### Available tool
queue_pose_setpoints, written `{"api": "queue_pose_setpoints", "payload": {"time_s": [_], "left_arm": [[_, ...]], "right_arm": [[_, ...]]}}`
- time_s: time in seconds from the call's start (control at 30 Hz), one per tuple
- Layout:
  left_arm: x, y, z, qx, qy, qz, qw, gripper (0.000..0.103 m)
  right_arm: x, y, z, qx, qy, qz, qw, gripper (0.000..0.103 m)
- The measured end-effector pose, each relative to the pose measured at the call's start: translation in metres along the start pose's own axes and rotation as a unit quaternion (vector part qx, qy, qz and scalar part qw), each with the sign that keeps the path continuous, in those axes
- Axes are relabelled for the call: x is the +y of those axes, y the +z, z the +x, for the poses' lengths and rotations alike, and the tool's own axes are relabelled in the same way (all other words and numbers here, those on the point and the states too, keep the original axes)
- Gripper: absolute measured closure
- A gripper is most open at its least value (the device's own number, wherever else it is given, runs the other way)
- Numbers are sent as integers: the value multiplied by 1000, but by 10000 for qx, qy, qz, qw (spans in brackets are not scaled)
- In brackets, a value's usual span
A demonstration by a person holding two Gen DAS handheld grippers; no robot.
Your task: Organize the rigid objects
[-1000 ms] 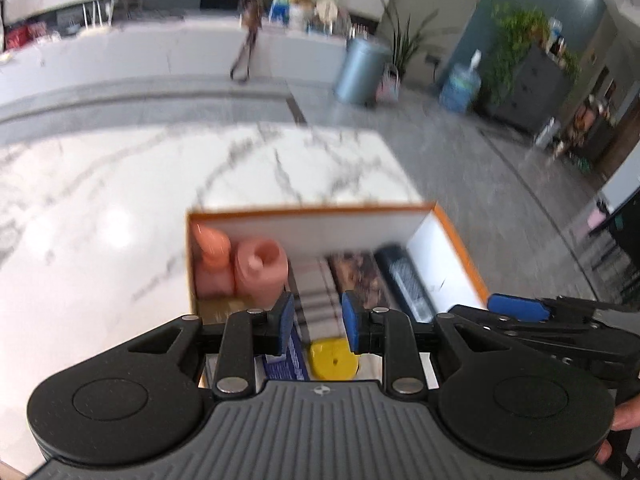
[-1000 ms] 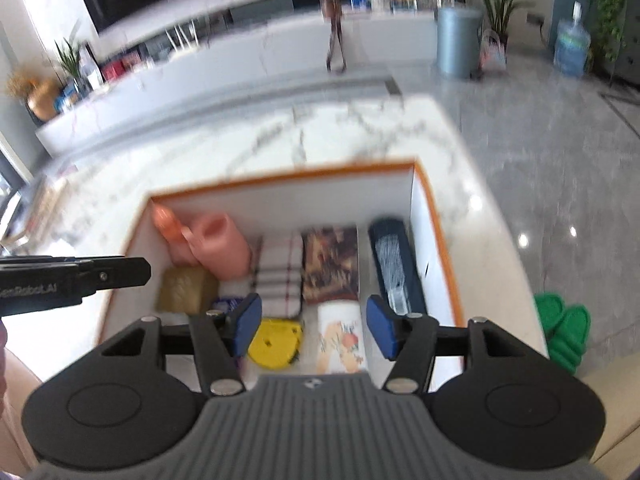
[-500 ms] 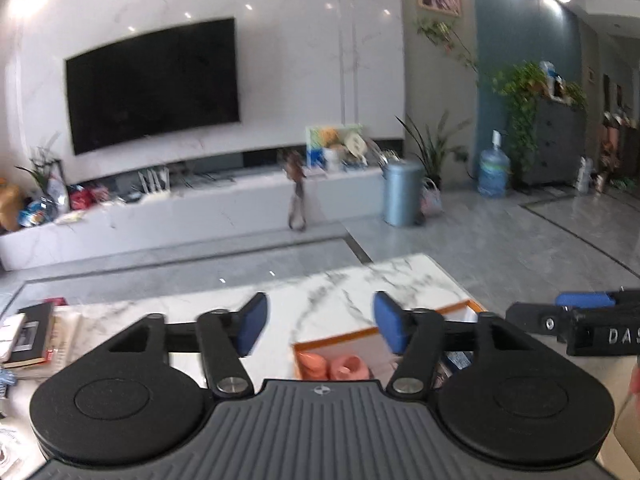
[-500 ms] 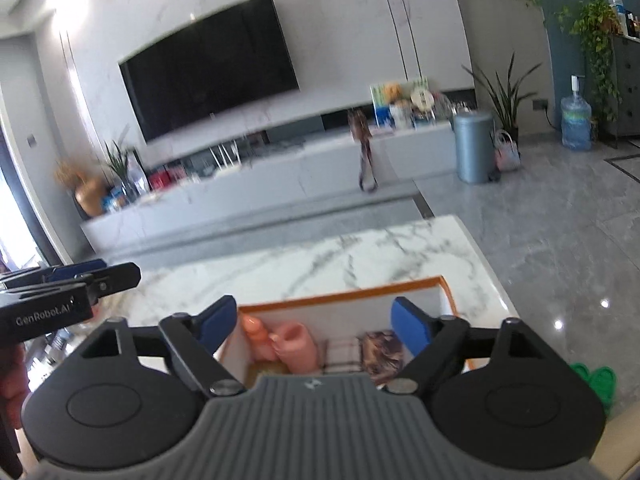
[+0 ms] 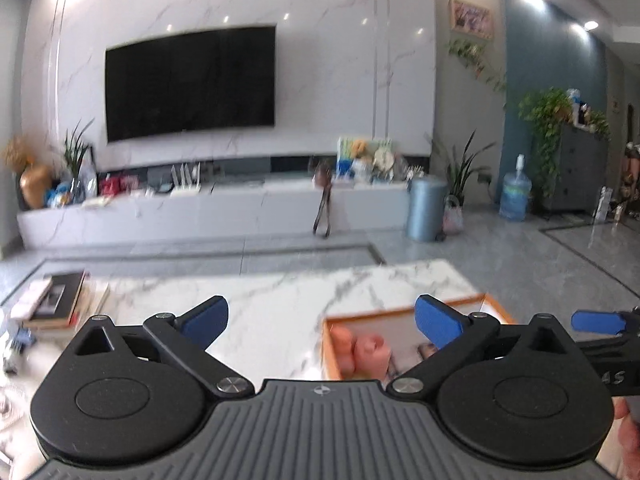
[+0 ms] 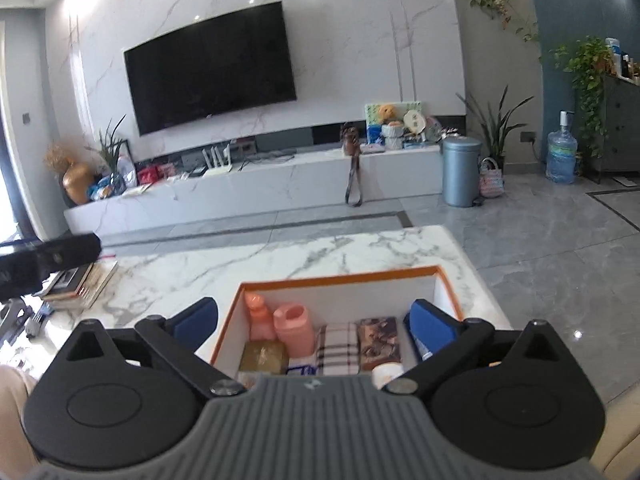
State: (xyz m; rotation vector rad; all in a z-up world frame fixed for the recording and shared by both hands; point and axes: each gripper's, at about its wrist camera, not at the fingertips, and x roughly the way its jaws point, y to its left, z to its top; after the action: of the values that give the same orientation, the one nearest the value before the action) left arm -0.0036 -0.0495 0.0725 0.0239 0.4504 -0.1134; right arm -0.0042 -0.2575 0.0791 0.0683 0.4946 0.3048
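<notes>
Both hand-held grippers, left (image 5: 322, 322) and right (image 6: 314, 322), have just spread wide, empty, above the box (image 6: 340, 276).

The marble table (image 6: 280, 264) was left bare between the orange-edged box (image 6: 340, 276) and the stack of books (image 6: 80, 284) at its left end. The box was packed with bottles (image 6: 294, 330), cloths and small packs, so little room was left inside. Nothing was caught between either gripper's spread jaws.

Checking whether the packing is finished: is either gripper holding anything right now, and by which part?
Nothing is held. The left gripper and right gripper have just been opening and now stand wide, empty, above the orange-rimmed box.
</notes>
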Motion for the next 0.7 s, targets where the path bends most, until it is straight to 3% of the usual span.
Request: {"api": "queue_pose_setpoints", "payload": {"time_s": [0.17, 0.43, 0.7], "left_arm": [[20, -18, 13, 466, -137, -389, 9981, 0], [28, -42, 23, 1042, -74, -295, 9941, 0], [49, -59, 41, 1760, 39, -547, 9829, 0]], "right_arm": [[9, -7, 6, 166, -142, -109, 9997, 2], [19, -17, 23, 521, -372, -74, 9979, 2], [29, -28, 53, 1132, -480, -19, 9924, 2]]}}
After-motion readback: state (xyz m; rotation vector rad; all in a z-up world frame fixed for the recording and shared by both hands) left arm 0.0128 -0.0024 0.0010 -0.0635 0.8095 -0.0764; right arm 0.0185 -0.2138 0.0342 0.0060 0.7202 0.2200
